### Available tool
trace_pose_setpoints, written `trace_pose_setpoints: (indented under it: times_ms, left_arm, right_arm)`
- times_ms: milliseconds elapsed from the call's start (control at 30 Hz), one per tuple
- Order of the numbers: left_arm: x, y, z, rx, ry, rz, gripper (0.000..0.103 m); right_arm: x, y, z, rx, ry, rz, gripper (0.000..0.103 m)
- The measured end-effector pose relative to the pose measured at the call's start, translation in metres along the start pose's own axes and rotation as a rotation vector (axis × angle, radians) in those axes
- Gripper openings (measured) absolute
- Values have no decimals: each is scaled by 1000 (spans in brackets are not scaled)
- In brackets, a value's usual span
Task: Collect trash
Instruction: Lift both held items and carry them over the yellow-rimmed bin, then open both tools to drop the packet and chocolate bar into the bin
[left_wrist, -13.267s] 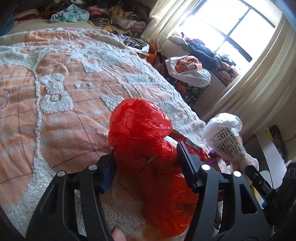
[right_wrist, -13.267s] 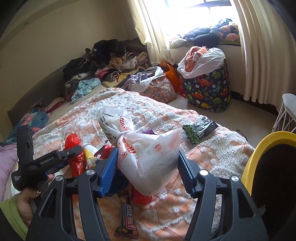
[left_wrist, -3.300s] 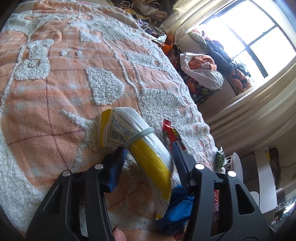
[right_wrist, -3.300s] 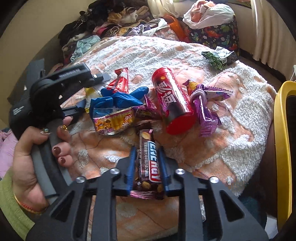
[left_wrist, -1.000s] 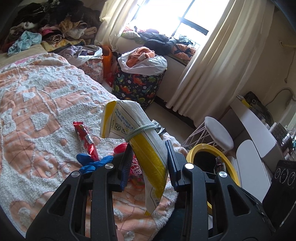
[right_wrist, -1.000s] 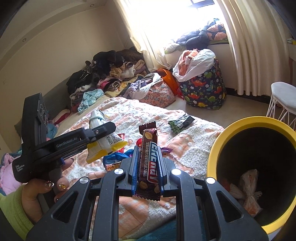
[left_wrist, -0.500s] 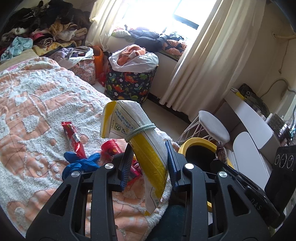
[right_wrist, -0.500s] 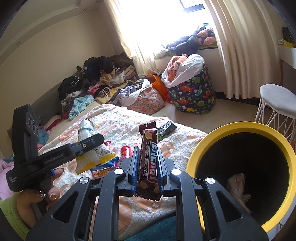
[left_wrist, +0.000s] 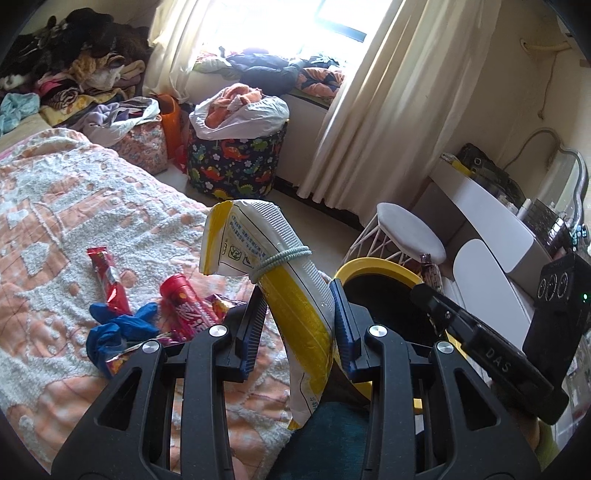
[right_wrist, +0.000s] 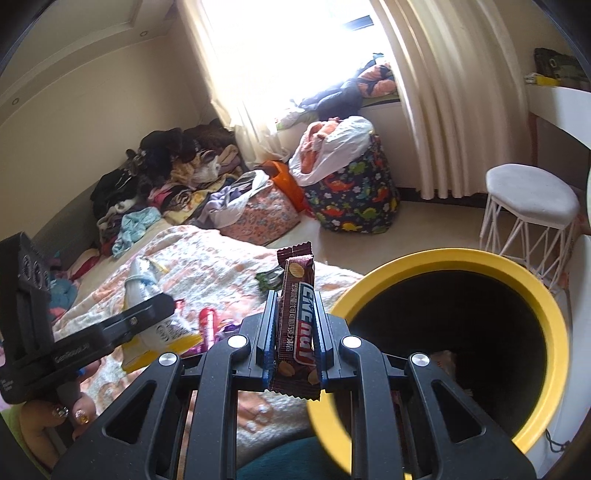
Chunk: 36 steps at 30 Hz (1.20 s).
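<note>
Beside the bed, both hands are carrying their loads over toward the yellow-rimmed bin. The left tongs are pinching a yellow-and-white snack bag tied with a grey band, its top sticking up and its bottom hanging below the pads. A second ago the bin's rim sat lower and farther right in the left view; now it is showing just behind the right pad, touching the bag's outline. The right tongs are pressed together on a brown chocolate bar, standing upright between the blue pads. In the right view the bin's dark mouth is filling much more of the picture than before, and the bar now stands just left of the rim.

Left behind on the orange-and-white bedspread are a red wrapper, a red snack can, a crumpled blue glove and a green packet near the far edge. The white stool is standing beyond the bin.
</note>
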<state>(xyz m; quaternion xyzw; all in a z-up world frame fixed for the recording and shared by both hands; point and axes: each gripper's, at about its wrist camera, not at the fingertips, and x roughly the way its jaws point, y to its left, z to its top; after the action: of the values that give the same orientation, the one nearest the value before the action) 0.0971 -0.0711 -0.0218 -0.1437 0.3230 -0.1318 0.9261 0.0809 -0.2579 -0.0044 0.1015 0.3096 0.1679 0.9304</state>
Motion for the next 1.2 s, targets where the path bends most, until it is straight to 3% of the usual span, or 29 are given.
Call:
trace_pose_setpoints:
  times_ms: [800, 1200]
  left_arm:
    - [32, -54, -15, 123, 73, -89, 28]
    - [61, -81, -28, 201, 127, -132, 28]
  right_arm:
    - [-11, -62, 4, 97, -52, -127, 17]
    - [-10, -91, -2, 135, -20, -220, 17]
